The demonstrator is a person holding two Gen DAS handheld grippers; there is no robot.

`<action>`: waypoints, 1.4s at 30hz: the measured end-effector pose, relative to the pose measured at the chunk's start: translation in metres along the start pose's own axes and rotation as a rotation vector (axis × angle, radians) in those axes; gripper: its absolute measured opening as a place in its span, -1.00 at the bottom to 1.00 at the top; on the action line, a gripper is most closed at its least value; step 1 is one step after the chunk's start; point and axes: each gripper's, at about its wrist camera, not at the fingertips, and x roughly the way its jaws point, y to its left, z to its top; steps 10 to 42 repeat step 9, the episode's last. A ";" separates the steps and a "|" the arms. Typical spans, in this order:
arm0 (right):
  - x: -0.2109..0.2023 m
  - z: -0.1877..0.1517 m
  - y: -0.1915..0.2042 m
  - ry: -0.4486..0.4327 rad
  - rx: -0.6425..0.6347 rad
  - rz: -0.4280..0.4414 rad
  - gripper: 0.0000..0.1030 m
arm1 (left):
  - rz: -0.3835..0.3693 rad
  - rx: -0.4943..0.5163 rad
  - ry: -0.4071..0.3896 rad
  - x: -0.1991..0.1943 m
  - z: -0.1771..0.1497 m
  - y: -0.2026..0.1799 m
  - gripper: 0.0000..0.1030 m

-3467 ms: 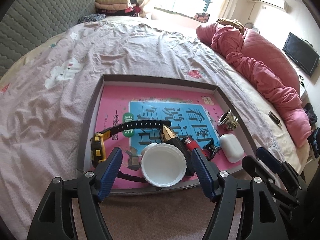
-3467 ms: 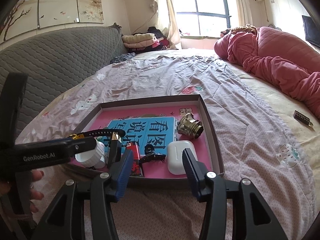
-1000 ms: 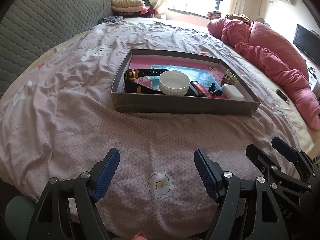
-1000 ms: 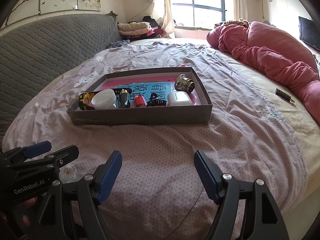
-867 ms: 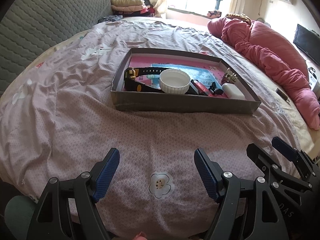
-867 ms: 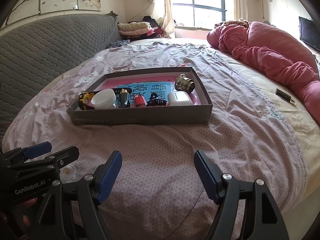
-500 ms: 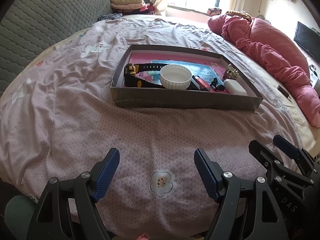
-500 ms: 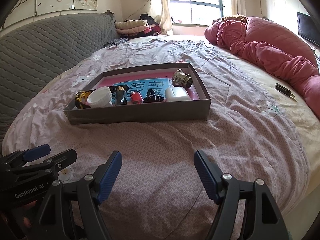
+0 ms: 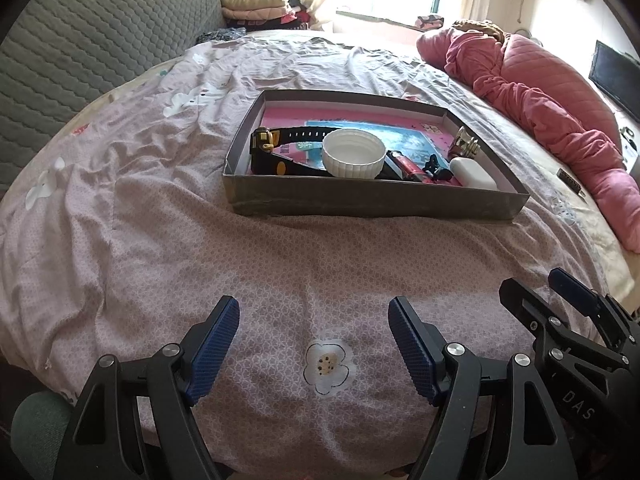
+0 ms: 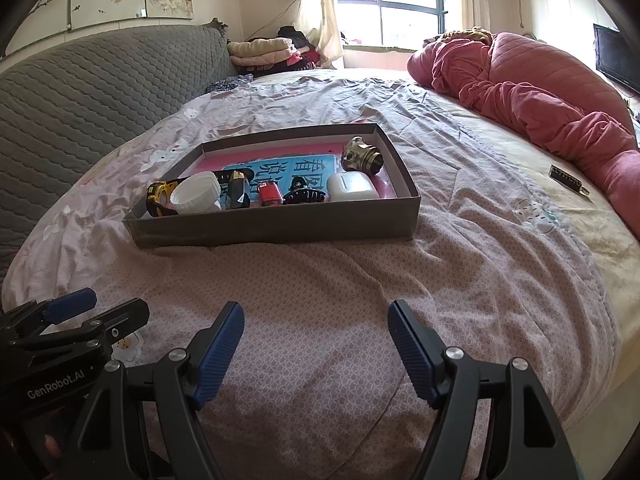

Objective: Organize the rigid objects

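While both tools hang over the near part of the pink patterned bedsheet [image 9: 168,248], the left gripper [image 9: 314,320] with its blue ribbed pads stands wide apart and grasps nothing, and only the printed white flower [image 9: 329,366] of the sheet lies under its gap. The right gripper [image 10: 316,320] is released in the same way, with bare sheet between its two fingers. The two tools are side by side, each one visible at the edge of the other's view. Well apart from both, farther up the bed, sits the shallow grey cardboard box [image 10: 276,226] with a pink and blue printed book [image 9: 404,148] as its floor. All the small rigid objects lie inside this box, in a row near its front wall. From the left there is the black and yellow tape measure [image 9: 267,150], then the white ribbed plastic lid [image 9: 354,154] lying with its hollow side up, then the red lighter [image 10: 268,193], the black hair claw clip [image 10: 304,197] and the white rounded earbud case [image 10: 351,187] near the right wall. Behind the case stands the brass-coloured metal fitting [image 10: 362,157], close to the right wall. A dark faceted object [image 10: 237,190] is between the lid and the lighter; what it is cannot be told. Outside the box, on the right of the bed, a small dark rectangular tag [image 10: 566,178] lies beside the crumpled pink quilt [image 10: 532,96].
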 end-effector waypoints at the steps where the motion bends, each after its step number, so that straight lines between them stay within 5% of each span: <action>1: 0.000 0.000 0.000 0.000 0.000 0.000 0.43 | 0.001 0.000 0.000 0.000 0.000 0.000 0.51; 42: 0.004 0.001 -0.002 0.007 0.008 0.002 0.43 | -0.022 0.004 0.006 0.003 -0.002 0.000 0.51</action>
